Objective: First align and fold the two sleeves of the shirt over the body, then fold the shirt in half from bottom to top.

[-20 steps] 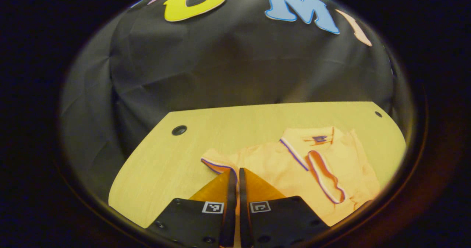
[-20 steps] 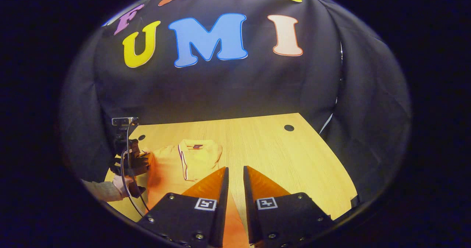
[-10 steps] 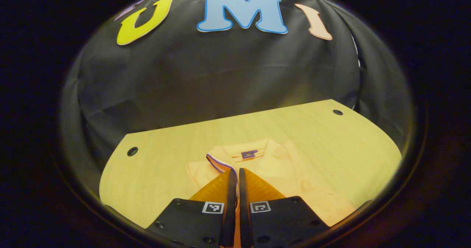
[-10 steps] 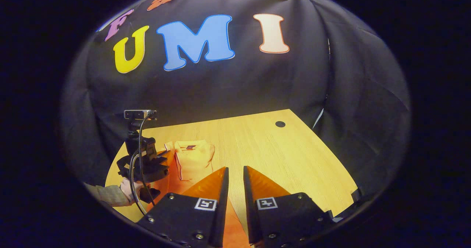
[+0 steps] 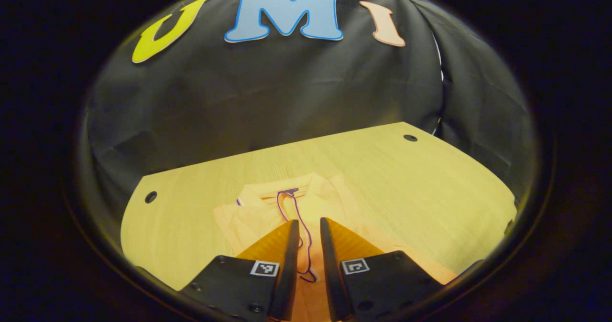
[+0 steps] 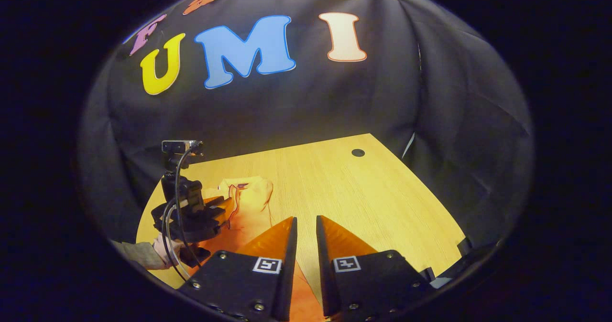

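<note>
Left gripper view: left gripper (image 5: 310, 226), fingers parted by a narrow gap and nothing pinched between them as far as the picture shows, poised low over the shirt (image 5: 267, 217). The shirt, pale orange with dark piping, lies on the wooden table (image 5: 406, 183) toward its near middle, collar (image 5: 287, 193) pointing to the far wall. A sleeve edge with dark trim (image 5: 306, 245) runs down the body between the fingers; judged, this is the sleeve laid over the chest, and the slightly opened fingers suit a let-go at that spot. A dark round hole (image 5: 150, 197) sits near the table's left corner, another (image 5: 409, 138) near the far right corner. Right gripper view: right gripper (image 6: 306, 226), fingers likewise a little apart, with orange cloth showing in the gap below them; whether they touch or grip that cloth cannot be told. Its place at the near edge of the garment is judged to be a steadying or waiting post near the hem, which fits the later bottom-to-top fold. Farther left, the left gripper shows again above the shirt's chest, held by a hand (image 6: 165, 245) in a sleeve cuff, with a cable looping down and a small camera bar (image 6: 180, 146) on top. The table's right half lies bare wood, with one hole (image 6: 357, 153) near the far edge.
</note>
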A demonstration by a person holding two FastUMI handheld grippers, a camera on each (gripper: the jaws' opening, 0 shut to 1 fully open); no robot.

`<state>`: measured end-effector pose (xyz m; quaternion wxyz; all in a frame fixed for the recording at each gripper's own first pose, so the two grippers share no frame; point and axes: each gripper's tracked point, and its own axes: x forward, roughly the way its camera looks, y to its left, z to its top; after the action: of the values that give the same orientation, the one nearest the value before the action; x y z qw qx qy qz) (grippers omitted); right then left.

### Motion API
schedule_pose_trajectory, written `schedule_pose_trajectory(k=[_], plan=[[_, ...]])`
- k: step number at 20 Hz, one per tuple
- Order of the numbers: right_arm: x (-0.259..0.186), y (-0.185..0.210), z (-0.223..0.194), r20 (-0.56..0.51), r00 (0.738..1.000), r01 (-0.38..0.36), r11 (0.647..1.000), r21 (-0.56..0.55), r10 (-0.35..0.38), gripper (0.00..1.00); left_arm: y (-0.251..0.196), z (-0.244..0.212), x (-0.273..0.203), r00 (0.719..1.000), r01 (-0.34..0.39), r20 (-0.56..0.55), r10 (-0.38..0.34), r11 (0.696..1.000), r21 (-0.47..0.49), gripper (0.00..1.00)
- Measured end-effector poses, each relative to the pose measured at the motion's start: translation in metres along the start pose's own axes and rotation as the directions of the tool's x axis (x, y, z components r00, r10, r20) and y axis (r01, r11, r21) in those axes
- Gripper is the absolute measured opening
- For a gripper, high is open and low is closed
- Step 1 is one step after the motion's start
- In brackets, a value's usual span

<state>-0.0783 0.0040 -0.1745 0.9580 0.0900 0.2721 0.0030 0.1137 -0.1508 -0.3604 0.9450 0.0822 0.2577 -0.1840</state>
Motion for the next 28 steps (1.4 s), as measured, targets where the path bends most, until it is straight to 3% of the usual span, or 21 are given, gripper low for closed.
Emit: schedule_pose_trajectory(k=[3,7,11,12,16,21,28], plan=[[0.008,0.003,-0.023,-0.048,0.999,-0.017,1.000,-0.015,0.017,0.25,0.007,-0.017,-0.021,1.000,0.007,-0.024,-0.007,1.000,-0.010,0.40],[0.017,0.009,-0.060,-0.131,0.990,-0.054,0.998,-0.037,0.048,0.25,0.024,-0.048,-0.068,0.998,-0.010,-0.069,0.007,0.999,-0.044,0.56],[0.022,0.012,-0.102,-0.234,0.968,-0.105,0.993,-0.053,0.090,0.39,0.046,-0.084,-0.123,0.993,-0.055,-0.112,0.044,0.994,-0.097,0.82],[0.024,0.012,-0.112,-0.260,0.961,-0.111,0.992,-0.056,0.093,0.50,0.050,-0.094,-0.135,0.991,-0.065,-0.125,0.052,0.993,-0.102,0.84],[0.022,0.013,-0.158,-0.367,0.922,-0.155,0.986,-0.064,0.121,0.64,0.059,-0.135,-0.178,0.979,-0.108,-0.185,0.089,0.989,-0.098,0.99],[0.021,0.015,-0.209,-0.459,0.880,-0.193,0.975,-0.110,0.122,0.66,0.063,-0.182,-0.225,0.957,-0.154,-0.264,0.116,0.980,-0.128,0.98],[0.017,0.010,-0.243,-0.531,0.842,-0.209,0.966,-0.149,0.100,0.66,0.057,-0.235,-0.260,0.928,-0.193,-0.350,0.129,0.969,-0.153,0.99]])
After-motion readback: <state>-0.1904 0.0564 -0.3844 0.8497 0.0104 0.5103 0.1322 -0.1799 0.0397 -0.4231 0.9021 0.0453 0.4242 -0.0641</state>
